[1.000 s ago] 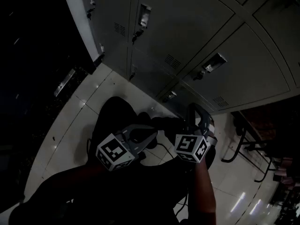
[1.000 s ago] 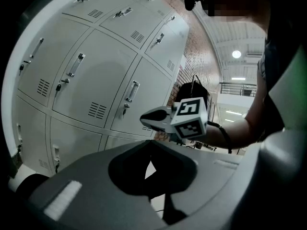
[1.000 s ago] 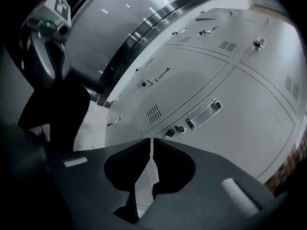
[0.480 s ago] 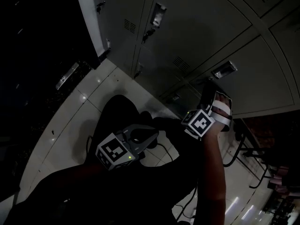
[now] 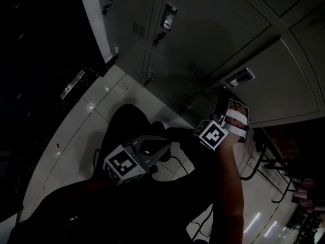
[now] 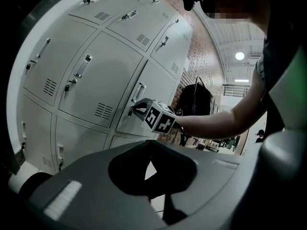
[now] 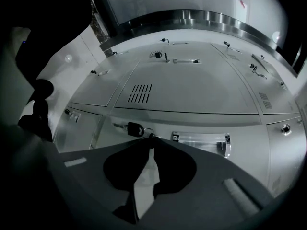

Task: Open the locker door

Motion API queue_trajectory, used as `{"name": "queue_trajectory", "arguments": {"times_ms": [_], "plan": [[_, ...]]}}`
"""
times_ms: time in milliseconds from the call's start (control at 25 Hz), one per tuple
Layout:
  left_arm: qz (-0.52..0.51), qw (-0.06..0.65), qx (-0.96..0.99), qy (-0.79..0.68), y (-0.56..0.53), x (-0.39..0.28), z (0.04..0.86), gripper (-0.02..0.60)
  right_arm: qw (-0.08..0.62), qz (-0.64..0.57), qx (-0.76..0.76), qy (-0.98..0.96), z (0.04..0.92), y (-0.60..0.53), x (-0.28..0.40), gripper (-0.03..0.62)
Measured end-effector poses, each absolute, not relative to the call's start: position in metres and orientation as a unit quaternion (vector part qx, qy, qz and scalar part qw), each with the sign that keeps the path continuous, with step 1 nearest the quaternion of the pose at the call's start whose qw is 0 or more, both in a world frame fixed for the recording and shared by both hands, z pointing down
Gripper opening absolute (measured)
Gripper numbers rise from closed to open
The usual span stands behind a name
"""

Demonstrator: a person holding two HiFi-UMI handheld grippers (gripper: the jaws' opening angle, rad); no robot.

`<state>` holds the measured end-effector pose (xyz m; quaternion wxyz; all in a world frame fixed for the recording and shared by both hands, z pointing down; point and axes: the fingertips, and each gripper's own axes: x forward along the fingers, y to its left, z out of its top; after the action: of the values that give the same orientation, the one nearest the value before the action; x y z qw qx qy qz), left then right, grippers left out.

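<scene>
Grey lockers fill the wall ahead. One locker door (image 7: 192, 124) carries a black key (image 7: 130, 127) in its lock, a key ring (image 7: 146, 132) and a metal pull handle (image 7: 201, 140). That handle (image 5: 239, 78) also shows in the head view. My right gripper (image 5: 224, 94) is raised to this door just left of the handle; its jaws are closing and its tips (image 7: 152, 139) pinch the key ring. From the left gripper view the right gripper (image 6: 136, 107) is seen at the lock. My left gripper (image 5: 163, 147) hangs low over the person's lap, shut and holding nothing.
More locker doors (image 5: 203, 29) with handles and vents surround the one in use. White floor tiles (image 5: 76, 131) run along the lockers' foot. Metal furniture legs (image 5: 256, 159) stand at the right. A dark backpack (image 6: 194, 99) sits by a brick wall.
My right gripper has risen from beside the left one up to the locker door and now sits at the key. The left gripper has stayed put.
</scene>
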<state>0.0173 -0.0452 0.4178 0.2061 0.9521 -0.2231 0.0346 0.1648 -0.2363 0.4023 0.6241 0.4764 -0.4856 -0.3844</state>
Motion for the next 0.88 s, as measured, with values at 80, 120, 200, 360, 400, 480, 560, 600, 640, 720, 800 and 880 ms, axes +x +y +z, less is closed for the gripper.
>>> {"name": "queue_trajectory", "arguments": {"times_ms": [80, 120, 200, 360, 400, 480, 560, 600, 640, 720, 800, 880], "plan": [[0.035, 0.205, 0.953, -0.222, -0.043, 0.018, 0.417, 0.012, 0.619, -0.390, 0.476, -0.488, 0.401, -0.225, 0.161, 0.034], [0.036, 0.204, 0.953, -0.221, -0.042, 0.018, 0.417, 0.011, 0.617, -0.392, 0.475, -0.490, 0.401, -0.218, 0.159, 0.034], [0.037, 0.203, 0.953, -0.220, -0.040, 0.018, 0.417, 0.011, 0.614, -0.399, 0.469, -0.494, 0.401, -0.204, 0.154, 0.034], [0.042, 0.199, 0.955, -0.215, -0.035, 0.019, 0.420, 0.012, 0.615, -0.401, 0.453, -0.505, 0.408, -0.171, 0.152, 0.034], [0.044, 0.198, 0.956, -0.214, -0.034, 0.020, 0.422, 0.012, 0.615, -0.402, 0.450, -0.507, 0.409, -0.162, 0.151, 0.034], [0.046, 0.200, 0.956, -0.210, -0.031, 0.022, 0.424, 0.011, 0.612, -0.405, 0.448, -0.510, 0.407, -0.146, 0.150, 0.035], [0.047, 0.202, 0.956, -0.206, -0.028, 0.024, 0.424, 0.011, 0.610, -0.402, 0.450, -0.514, 0.406, -0.129, 0.150, 0.035], [0.048, 0.202, 0.957, -0.205, -0.027, 0.025, 0.423, 0.011, 0.609, -0.399, 0.453, -0.515, 0.405, -0.121, 0.151, 0.035], [0.048, 0.200, 0.957, -0.204, -0.026, 0.026, 0.423, 0.011, 0.609, -0.395, 0.456, -0.516, 0.406, -0.113, 0.152, 0.035], [0.048, 0.198, 0.958, -0.200, -0.025, 0.029, 0.421, 0.011, 0.611, -0.384, 0.460, -0.517, 0.408, -0.097, 0.157, 0.035], [0.049, 0.195, 0.960, -0.195, -0.022, 0.032, 0.420, 0.012, 0.612, -0.382, 0.463, -0.515, 0.405, -0.085, 0.161, 0.035], [0.050, 0.191, 0.961, -0.192, -0.019, 0.034, 0.418, 0.011, 0.617, -0.377, 0.464, -0.512, 0.405, -0.071, 0.166, 0.035]]}}
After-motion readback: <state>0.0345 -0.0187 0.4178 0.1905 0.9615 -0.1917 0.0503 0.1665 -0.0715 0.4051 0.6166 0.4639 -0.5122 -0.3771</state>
